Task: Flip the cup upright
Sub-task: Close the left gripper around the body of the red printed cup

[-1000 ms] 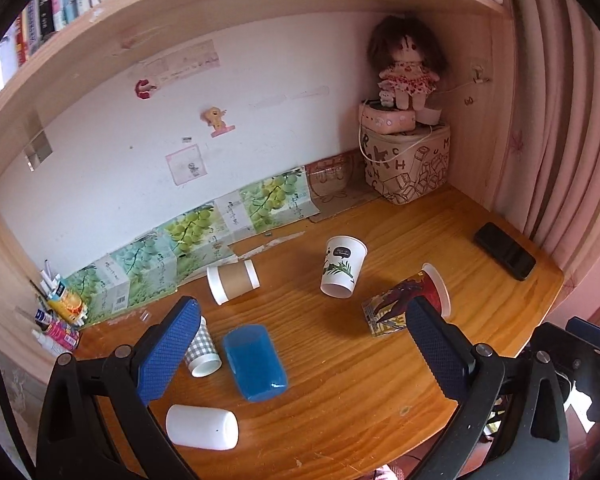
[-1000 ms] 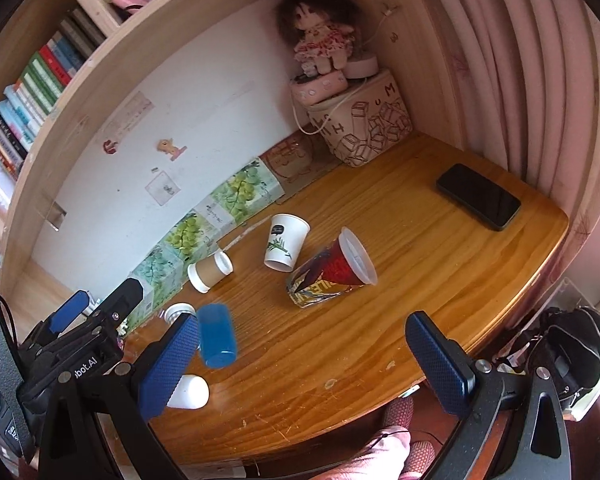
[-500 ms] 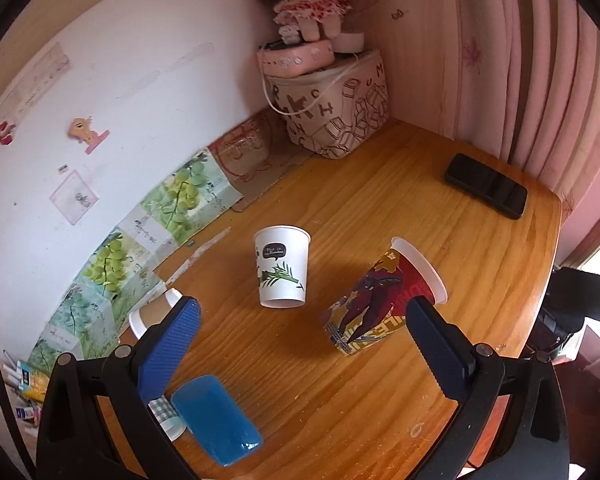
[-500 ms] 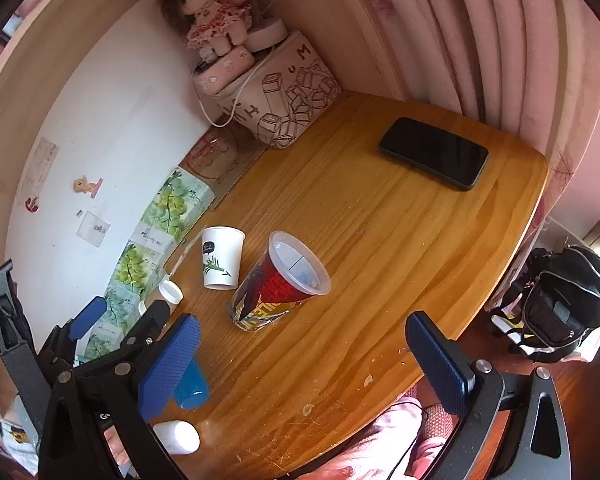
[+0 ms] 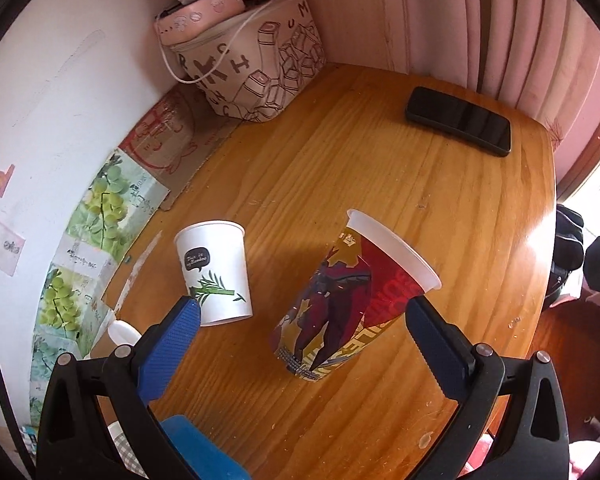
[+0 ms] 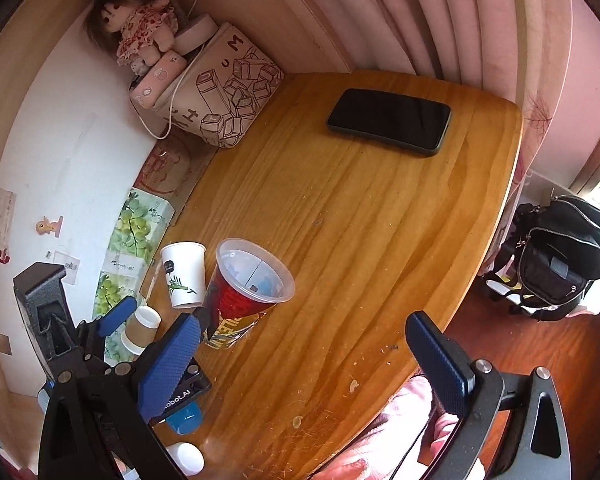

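A tall red printed cup with a clear rim (image 5: 348, 300) lies on its side on the wooden desk (image 5: 340, 160), mouth toward the right; it also shows in the right wrist view (image 6: 244, 292). My left gripper (image 5: 300, 320) is open and hovers just above and in front of it, jaws to either side, not touching. A white paper cup with a leaf print (image 5: 216, 272) stands mouth down to its left. My right gripper (image 6: 304, 356) is open and empty near the desk's front edge. The left gripper's body shows in the right wrist view at lower left.
A black phone (image 5: 458, 126) lies at the far right of the desk. A printed bag with a doll on top (image 5: 256, 64) stands in the back corner. A brown paper cup (image 6: 140, 330), a blue cup (image 6: 184, 420) and a white cup (image 6: 188, 458) lie at the left. A black backpack (image 6: 560, 256) sits on the floor.
My left gripper has moved forward and right toward the red cup, which now sits between its open jaws. My right gripper has swung further right over the desk's front edge.
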`<state>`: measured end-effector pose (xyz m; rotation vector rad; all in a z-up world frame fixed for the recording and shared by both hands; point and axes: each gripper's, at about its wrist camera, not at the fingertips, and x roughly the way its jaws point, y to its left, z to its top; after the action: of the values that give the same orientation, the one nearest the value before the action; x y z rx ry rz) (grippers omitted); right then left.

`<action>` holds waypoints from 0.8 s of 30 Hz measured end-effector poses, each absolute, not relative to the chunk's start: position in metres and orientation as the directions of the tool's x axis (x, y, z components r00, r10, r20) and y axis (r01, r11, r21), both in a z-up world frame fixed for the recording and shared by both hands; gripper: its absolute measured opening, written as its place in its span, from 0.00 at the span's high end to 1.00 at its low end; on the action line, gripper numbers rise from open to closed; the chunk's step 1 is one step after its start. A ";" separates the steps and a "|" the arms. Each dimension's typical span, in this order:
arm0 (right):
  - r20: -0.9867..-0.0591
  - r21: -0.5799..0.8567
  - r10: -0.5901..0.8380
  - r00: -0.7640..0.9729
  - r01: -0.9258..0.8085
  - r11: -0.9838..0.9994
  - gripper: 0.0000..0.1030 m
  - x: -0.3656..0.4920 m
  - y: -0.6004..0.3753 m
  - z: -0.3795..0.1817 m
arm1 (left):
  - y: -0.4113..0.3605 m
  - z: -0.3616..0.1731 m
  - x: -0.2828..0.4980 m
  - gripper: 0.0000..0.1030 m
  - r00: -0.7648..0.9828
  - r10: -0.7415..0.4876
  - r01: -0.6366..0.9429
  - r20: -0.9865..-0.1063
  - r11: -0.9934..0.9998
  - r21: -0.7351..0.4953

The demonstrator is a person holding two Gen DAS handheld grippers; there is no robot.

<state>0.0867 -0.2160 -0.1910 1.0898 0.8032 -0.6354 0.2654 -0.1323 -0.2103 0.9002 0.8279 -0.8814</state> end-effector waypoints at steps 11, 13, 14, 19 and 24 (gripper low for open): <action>-0.840 0.493 -0.096 0.534 0.825 0.277 0.00 0.073 -0.213 -0.196 | -0.155 -0.244 0.268 0.01 0.342 -0.224 0.922 -0.913 0.270 0.279; -0.843 0.488 -0.104 0.528 0.831 0.268 0.00 0.070 -0.213 -0.197 | -0.158 -0.248 0.269 0.01 0.347 -0.225 0.922 -0.910 0.260 0.288; -0.844 0.486 -0.106 0.526 0.833 0.263 0.00 0.069 -0.212 -0.197 | -0.160 -0.251 0.269 0.01 0.347 -0.225 0.923 -0.911 0.255 0.289; -0.850 0.485 -0.105 0.516 0.845 0.226 0.00 0.063 -0.212 -0.205 | -0.166 -0.261 0.269 0.01 0.351 -0.222 0.925 -0.910 0.234 0.300; -0.856 0.479 -0.107 0.507 0.853 0.208 0.01 0.061 -0.210 -0.209 | -0.171 -0.271 0.272 0.01 0.366 -0.213 0.921 -0.906 0.224 0.319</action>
<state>0.0611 -0.2100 -0.2089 1.1731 0.7945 -0.7754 0.2724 -0.1707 -0.2706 1.0422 0.8538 -0.9303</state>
